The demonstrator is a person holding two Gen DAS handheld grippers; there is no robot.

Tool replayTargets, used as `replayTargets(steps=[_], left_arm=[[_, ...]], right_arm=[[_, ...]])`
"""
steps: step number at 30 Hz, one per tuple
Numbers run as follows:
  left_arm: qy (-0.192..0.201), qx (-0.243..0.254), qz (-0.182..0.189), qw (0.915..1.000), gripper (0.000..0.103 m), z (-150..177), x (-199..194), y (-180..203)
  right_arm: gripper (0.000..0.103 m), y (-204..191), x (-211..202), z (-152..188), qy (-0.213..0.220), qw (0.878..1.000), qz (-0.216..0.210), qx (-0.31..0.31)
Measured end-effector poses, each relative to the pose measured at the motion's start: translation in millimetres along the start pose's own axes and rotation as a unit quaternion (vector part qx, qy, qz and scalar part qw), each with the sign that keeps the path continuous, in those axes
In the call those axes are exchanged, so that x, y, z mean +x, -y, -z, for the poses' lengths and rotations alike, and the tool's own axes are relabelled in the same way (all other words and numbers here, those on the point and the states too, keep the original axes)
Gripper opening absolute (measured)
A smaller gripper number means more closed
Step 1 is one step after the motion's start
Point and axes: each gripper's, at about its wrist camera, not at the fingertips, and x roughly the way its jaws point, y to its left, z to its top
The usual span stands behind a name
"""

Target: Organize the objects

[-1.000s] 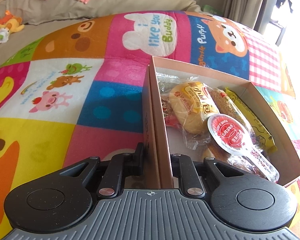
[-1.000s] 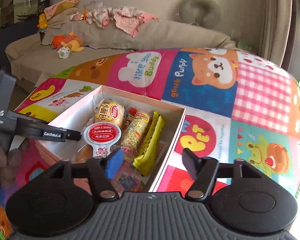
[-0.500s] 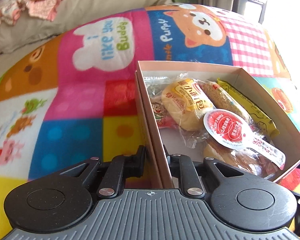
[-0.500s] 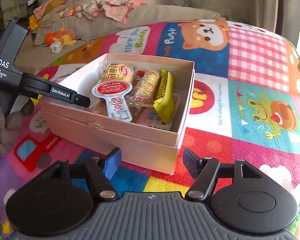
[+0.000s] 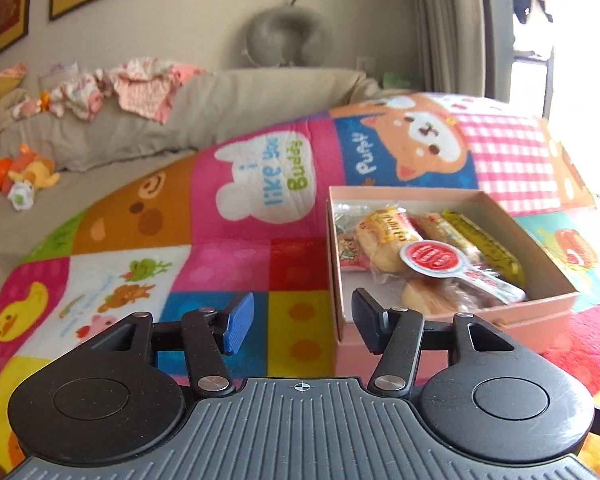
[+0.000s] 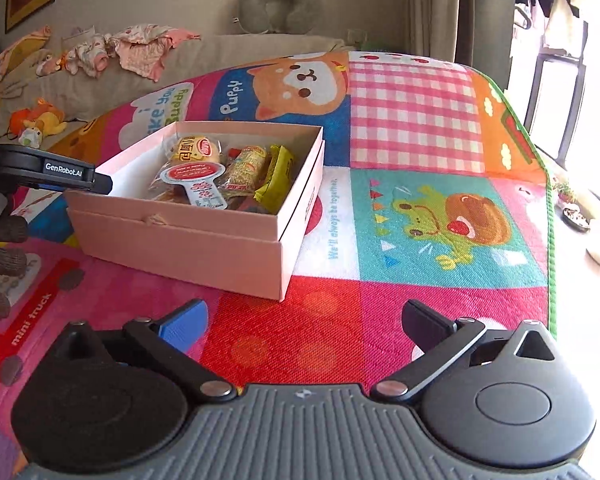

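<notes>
A pink cardboard box (image 6: 188,236) sits on the colourful play mat, nested in its lid. It holds several wrapped snacks: a bun (image 6: 194,148), a red-lidded jelly cup (image 6: 192,172), a grain bar (image 6: 246,166) and a yellow packet (image 6: 278,178). The box also shows in the left wrist view (image 5: 452,328). My left gripper (image 5: 302,326) is open and empty, just left of the box's near-left corner; it also shows in the right wrist view (image 6: 80,180). My right gripper (image 6: 304,326) is wide open and empty, in front of the box.
The play mat (image 6: 420,208) covers the floor; its green edge runs along the right. A beige sofa (image 5: 140,136) with clothes and a soft toy (image 5: 24,176) stands behind. Bowls (image 6: 576,216) lie on the bare floor at right.
My left gripper has let go of the box's left wall, opened and drawn back. My right gripper has opened wider and drawn back from the box. The box now rests on the mat.
</notes>
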Motion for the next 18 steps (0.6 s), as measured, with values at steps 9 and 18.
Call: replayTargets(steps=[9, 18], left_arm=[[-0.036, 0.018, 0.06, 0.9974, 0.06, 78.2, -66.7, 40.9], [-0.069, 0.015, 0.069, 0.9951, 0.063, 95.1, -51.9, 50.9]], right_arm=[[0.103, -32.2, -30.3, 51.4, -0.038, 0.998, -0.001, -0.053], [0.103, -11.4, -27.9, 57.2, -0.031, 0.999, -0.028, 0.027]])
